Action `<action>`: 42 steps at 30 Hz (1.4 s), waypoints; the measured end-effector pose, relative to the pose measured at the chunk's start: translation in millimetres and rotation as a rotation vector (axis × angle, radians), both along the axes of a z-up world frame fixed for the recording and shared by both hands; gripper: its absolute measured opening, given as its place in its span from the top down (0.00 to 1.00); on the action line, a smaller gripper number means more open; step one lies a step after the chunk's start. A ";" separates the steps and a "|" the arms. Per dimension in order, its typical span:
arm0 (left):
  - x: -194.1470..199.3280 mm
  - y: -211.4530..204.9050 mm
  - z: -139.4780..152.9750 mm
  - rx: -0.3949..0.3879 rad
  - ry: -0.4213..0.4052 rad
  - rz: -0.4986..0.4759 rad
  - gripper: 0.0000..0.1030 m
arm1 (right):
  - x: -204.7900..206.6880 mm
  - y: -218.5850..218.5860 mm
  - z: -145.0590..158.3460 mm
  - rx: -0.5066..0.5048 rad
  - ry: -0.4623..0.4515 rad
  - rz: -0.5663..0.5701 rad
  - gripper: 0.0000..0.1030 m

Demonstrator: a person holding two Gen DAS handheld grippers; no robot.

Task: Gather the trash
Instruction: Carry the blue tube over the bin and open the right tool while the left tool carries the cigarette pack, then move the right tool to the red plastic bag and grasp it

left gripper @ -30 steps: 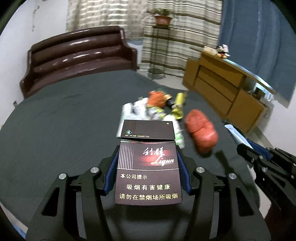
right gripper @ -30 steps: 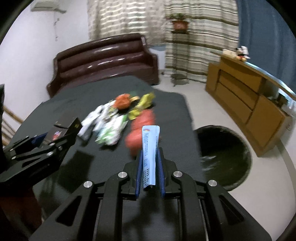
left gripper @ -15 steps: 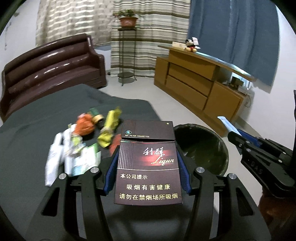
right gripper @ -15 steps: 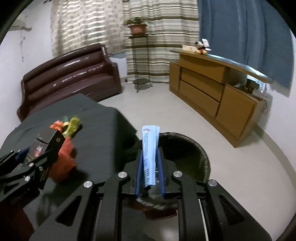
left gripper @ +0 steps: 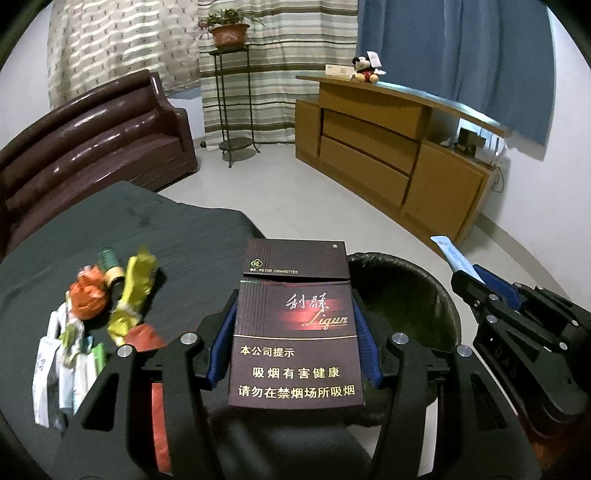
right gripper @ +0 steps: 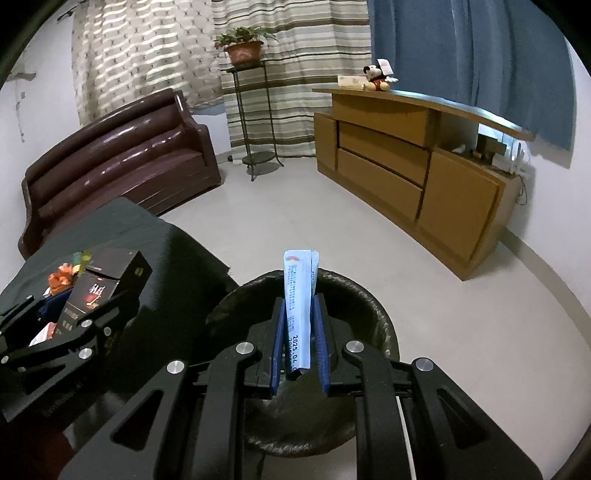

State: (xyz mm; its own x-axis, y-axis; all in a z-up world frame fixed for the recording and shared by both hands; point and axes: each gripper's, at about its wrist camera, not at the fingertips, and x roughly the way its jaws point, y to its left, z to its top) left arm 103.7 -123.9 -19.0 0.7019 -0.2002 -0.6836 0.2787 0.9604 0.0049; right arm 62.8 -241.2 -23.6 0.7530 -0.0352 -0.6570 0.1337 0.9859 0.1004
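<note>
the dark maroon cigarette pack (left gripper: 295,332), its lid flipped up, sits clamped flat between the blue pads of the left hand-held gripper (left gripper: 295,350), held above the near edge of the bench (left gripper: 155,229) right beside the black-lined trash bin (left gripper: 406,295). the right hand-held gripper (right gripper: 298,332) is squeezed tight on a slim light-blue sachet (right gripper: 300,295) that stands upright between its pads, directly above the bin's mouth. on the dark cloth of the bench, off to the left of the cigarette pack, the rest of the litter lies in a loose heap: an orange wrapper (left gripper: 88,297), a yellow wrapper (left gripper: 133,295), a small green-capped bottle (left gripper: 110,264), white packets (left gripper: 55,373) and a red wrapper (left gripper: 146,338) just beside the gripper's finger. beyond the bench stand a brown leather sofa (left gripper: 92,147), a wooden sideboard (left gripper: 388,155) with a mouse plush toy (left gripper: 365,69) on top, and a potted plant (left gripper: 229,31) on a metal stand.
</note>
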 end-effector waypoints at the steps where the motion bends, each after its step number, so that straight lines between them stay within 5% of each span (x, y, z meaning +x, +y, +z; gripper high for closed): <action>1: 2.6 -3.9 -1.6 0.007 0.002 -0.001 0.48 | 2.2 -2.0 -2.3 0.005 0.003 -0.001 0.84; 13: 22.4 -23.3 -18.9 0.068 0.042 -0.002 0.47 | 15.2 -13.7 -14.4 0.032 0.026 -0.013 0.84; 16: 24.6 -27.3 -20.3 0.079 0.038 0.001 0.39 | 17.2 -15.7 -14.9 0.040 0.029 -0.018 0.84; 24: 27.2 -28.1 -19.2 0.074 0.030 0.017 0.27 | 16.9 -19.6 -15.8 0.053 0.033 -0.030 0.68; 42: -2.9 28.6 17.6 0.039 -0.024 0.081 0.23 | 5.8 9.2 8.1 0.044 0.009 0.010 0.59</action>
State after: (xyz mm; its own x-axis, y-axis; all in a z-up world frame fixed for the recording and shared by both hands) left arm 100.8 -95.3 -1.4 0.7310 -0.1161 -0.6724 0.1999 0.9786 0.0483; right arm 68.6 -232.0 -15.5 0.7476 0.0011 -0.6642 0.1251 0.9819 0.1424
